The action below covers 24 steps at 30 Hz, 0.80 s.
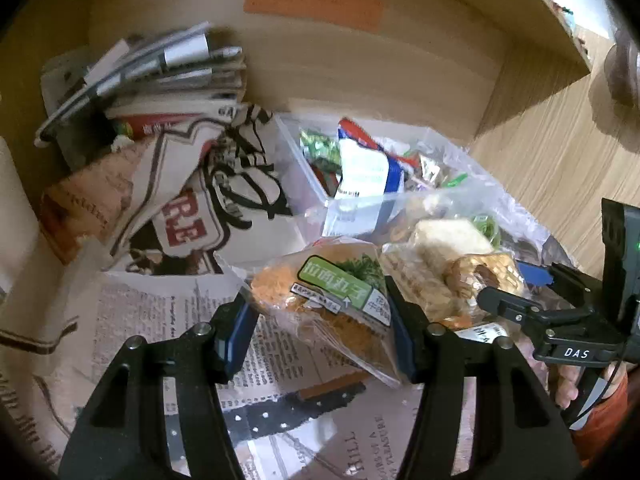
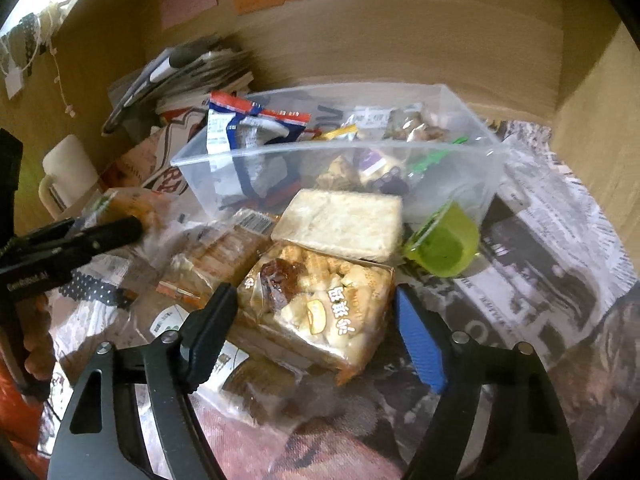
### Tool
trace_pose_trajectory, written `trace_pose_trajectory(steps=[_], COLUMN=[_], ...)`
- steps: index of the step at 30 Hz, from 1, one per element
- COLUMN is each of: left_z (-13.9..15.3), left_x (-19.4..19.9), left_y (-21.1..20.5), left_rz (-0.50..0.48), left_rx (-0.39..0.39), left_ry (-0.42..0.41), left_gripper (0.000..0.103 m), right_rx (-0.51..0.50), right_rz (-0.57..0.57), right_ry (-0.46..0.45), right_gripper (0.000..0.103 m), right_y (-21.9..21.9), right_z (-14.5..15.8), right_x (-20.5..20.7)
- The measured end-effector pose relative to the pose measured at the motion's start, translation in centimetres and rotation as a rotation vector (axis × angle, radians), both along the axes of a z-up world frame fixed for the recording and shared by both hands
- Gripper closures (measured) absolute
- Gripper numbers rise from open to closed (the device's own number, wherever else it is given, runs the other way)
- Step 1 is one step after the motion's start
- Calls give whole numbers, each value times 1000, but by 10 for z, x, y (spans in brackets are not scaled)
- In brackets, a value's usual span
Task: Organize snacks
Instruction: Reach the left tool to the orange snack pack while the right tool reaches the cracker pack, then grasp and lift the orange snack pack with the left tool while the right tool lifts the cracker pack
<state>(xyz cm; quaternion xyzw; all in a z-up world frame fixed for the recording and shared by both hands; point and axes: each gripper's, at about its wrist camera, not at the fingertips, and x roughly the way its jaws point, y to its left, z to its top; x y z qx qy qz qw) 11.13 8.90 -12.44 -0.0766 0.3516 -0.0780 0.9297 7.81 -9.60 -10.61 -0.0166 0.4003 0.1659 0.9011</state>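
Orange noodle-snack packet with green label (image 1: 332,300) tilted, clear-wrapped puffed-rice bar (image 2: 316,312) lying flat, pale cracker pack (image 2: 340,222) behind, clear plastic bin (image 2: 472,148) full of snacks.

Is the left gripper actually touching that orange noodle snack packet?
Touching. In the left wrist view, the left gripper has both pads pressed against the sides of the noodle snack packet.
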Motion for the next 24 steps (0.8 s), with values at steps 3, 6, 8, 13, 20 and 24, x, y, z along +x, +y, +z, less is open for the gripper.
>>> trace_pose_trajectory(steps=[3, 6, 8, 13, 20, 24], left_z=[9, 21, 29, 51, 76, 86], left_x=[-4, -6, -7, -5, 6, 19], left_y=[-2, -7, -9, -17, -27, -32], left_rz=[-2, -5, -11, -21, -20, -16], left_rx=[0, 4, 3, 13, 24, 27], left_ry=[-22, -51, -69, -130, -197, -221], left_gripper=[44, 44, 44, 44, 44, 44], right_rx=[3, 10, 14, 22, 39, 50], right_rz=[-13, -26, -34, -43, -39, -30], right_ry=[-22, -43, -63, -125, -194, -222], right_gripper=[27, 27, 27, 27, 27, 27], right_y=[-6, -11, -15, -21, -22, -20], right_z=[9, 17, 24, 45, 65, 72], right_x=[-5, -7, -8, -9, 0, 8])
